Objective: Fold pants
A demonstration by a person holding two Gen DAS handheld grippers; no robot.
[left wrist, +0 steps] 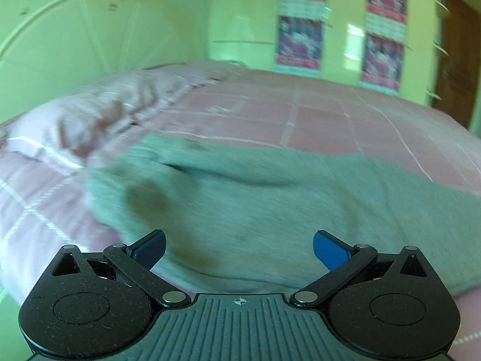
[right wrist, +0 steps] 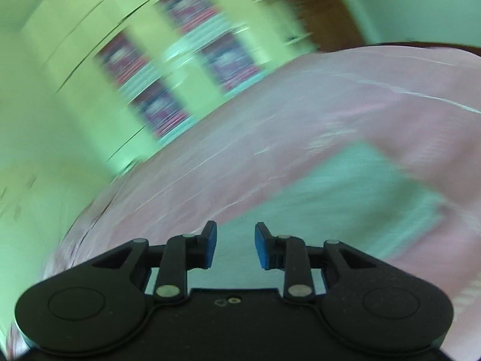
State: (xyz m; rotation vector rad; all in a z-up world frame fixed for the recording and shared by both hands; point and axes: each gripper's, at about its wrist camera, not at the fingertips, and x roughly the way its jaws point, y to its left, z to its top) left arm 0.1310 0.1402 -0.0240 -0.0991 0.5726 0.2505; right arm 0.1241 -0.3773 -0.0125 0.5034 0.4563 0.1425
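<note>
Both your grippers, left (left wrist: pixel 239 248) and right (right wrist: pixel 235 246), hang spread and empty over the grey pants (left wrist: pixel 270 210) on the pink bed (left wrist: pixel 345 114); probably between folds, next pinch an edge.
</note>
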